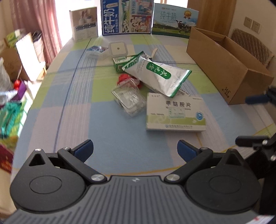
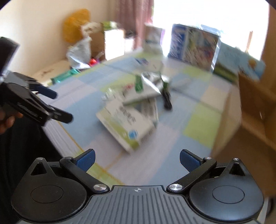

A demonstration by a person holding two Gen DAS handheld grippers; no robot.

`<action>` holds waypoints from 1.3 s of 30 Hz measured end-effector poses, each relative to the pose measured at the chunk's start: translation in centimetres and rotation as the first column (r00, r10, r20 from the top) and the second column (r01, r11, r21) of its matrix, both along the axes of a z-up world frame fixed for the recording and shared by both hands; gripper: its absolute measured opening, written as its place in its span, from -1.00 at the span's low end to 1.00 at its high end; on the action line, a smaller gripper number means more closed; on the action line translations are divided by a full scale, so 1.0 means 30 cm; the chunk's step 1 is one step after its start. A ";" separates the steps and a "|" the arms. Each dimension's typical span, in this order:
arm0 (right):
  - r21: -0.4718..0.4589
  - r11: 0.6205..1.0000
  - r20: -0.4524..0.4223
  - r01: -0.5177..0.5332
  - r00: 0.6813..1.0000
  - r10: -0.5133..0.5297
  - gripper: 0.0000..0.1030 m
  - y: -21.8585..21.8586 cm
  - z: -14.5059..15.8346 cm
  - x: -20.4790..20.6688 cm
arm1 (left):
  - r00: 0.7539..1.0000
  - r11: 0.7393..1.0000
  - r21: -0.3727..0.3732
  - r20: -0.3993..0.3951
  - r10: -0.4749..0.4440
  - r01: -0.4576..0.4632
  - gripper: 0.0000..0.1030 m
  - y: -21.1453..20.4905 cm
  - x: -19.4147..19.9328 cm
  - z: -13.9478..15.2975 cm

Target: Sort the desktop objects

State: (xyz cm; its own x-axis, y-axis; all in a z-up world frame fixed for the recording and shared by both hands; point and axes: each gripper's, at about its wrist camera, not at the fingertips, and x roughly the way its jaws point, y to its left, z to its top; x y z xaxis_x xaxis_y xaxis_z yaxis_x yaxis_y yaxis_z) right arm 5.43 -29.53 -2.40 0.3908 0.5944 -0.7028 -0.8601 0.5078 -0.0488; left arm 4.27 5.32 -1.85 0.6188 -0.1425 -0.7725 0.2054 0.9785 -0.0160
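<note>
A heap of objects lies mid-table: a white-and-green medicine box (image 1: 176,113), a silver pouch with a green label (image 1: 157,74), a clear plastic case (image 1: 128,100), a red item (image 1: 123,77), a green carton (image 1: 120,62) and a white square container (image 1: 117,49). My left gripper (image 1: 135,150) hovers open over the near table edge, short of the box, with nothing between its fingers. My right gripper (image 2: 137,159) is open too, above the table's near right; its view is blurred. The medicine box (image 2: 126,124) lies ahead of it. The left gripper (image 2: 51,105) shows at its left.
An open cardboard box (image 1: 229,69) stands along the table's right side. Milk cartons (image 1: 127,16) and a white box (image 1: 84,23) line the far edge. A black object (image 2: 167,99) lies beside the heap. Bags and boxes (image 1: 15,69) clutter the floor left of the checked tablecloth (image 1: 77,120).
</note>
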 end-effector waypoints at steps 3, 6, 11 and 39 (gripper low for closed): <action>-0.064 0.994 0.034 -0.089 0.995 0.091 0.97 0.058 -0.015 0.019 | 0.999 0.999 0.031 0.002 -0.044 0.044 0.97 0.015 0.033 -0.009; -0.147 0.969 0.072 -0.199 0.975 0.211 0.97 0.109 -0.044 0.017 | 0.994 0.991 0.078 0.006 -0.109 0.108 0.98 0.021 0.064 -0.023; -0.263 0.915 0.115 -0.306 0.932 0.345 0.96 0.168 -0.111 0.026 | 0.967 0.949 0.190 -0.001 -0.256 0.251 0.97 0.011 0.108 -0.049; -0.426 0.791 0.073 -0.439 0.855 0.514 0.34 0.352 -0.240 0.134 | 0.774 0.717 0.338 -0.060 -0.630 0.610 0.97 -0.020 0.350 -0.161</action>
State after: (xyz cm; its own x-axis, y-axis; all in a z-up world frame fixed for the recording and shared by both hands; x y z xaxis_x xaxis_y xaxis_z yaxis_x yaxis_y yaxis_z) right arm 9.45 -18.98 -9.61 0.2672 0.4378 -0.8584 -0.9448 -0.0563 -0.3228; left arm 14.76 4.71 -6.68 0.5237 -0.2613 -0.8108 0.7583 0.5768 0.3038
